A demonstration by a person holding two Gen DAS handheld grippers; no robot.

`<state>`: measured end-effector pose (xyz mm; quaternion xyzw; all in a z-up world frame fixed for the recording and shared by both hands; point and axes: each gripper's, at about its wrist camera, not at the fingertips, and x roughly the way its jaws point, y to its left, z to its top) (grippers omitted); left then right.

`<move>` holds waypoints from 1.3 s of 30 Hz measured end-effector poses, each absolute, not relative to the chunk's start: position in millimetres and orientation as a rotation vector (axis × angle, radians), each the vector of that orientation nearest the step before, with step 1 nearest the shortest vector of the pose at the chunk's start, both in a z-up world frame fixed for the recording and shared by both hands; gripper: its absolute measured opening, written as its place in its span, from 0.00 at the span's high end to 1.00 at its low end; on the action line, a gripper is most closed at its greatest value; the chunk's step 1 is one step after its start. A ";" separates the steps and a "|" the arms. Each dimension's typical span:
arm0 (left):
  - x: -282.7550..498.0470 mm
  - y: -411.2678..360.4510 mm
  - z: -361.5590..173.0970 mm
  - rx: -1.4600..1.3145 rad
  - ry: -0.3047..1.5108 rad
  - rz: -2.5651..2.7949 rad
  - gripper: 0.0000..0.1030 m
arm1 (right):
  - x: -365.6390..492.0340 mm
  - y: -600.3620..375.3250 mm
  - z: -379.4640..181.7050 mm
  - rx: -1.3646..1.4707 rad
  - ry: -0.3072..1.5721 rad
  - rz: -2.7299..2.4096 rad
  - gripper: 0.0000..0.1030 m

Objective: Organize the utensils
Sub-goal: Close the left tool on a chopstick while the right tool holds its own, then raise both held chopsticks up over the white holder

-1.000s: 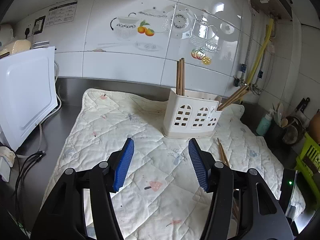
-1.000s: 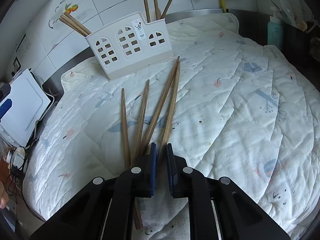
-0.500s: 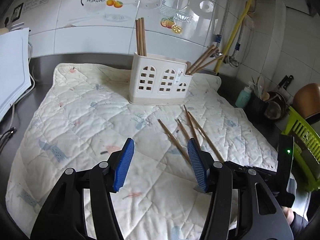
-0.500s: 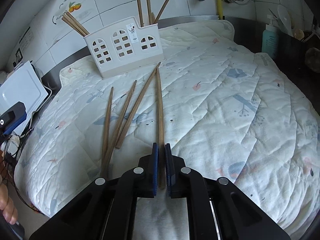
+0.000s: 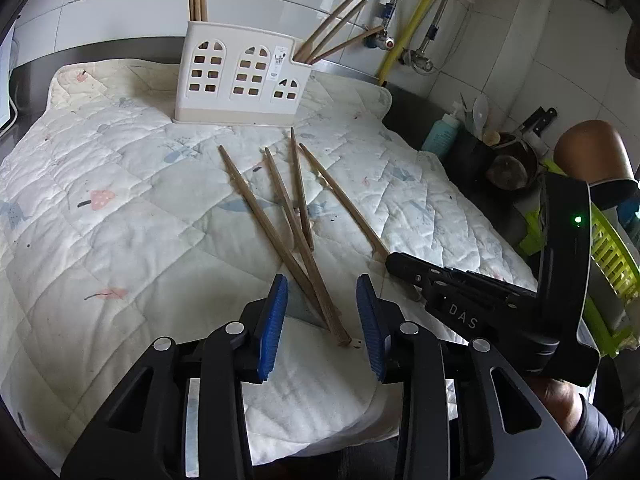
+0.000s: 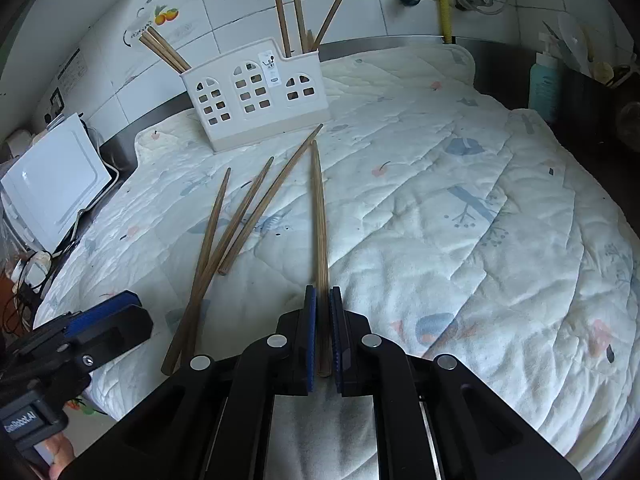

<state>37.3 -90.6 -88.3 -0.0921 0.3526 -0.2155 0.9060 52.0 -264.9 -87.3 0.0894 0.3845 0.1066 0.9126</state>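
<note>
Pinching one chopstick (image 6: 320, 216) in right tool (image 6: 323, 334), left tool (image 5: 322, 320) spread, three chopsticks (image 6: 240, 216) loose.

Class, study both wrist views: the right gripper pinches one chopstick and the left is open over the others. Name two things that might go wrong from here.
1. The right gripper pinches its chopstick near one end only, so the long free part may swing or slip on the way to the white utensil holder.
2. The open left gripper straddles two crossed chopsticks; closing may catch both or scatter them on the soft quilted mat.
</note>
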 end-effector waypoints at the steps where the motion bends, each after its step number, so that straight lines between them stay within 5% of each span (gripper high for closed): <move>1: 38.4 -94.7 -90.3 -0.184 0.733 -0.449 0.69 | 51.5 -266.5 -87.5 0.186 0.791 0.225 0.94; 15: 50.8 -110.9 -100.8 -0.118 0.768 -0.411 0.89 | 51.4 -272.6 -90.3 0.214 0.781 0.255 0.94; 39: 58.7 -88.8 -105.1 -0.129 0.767 -0.380 0.87 | 49.8 -273.0 -92.1 0.230 0.765 0.247 0.94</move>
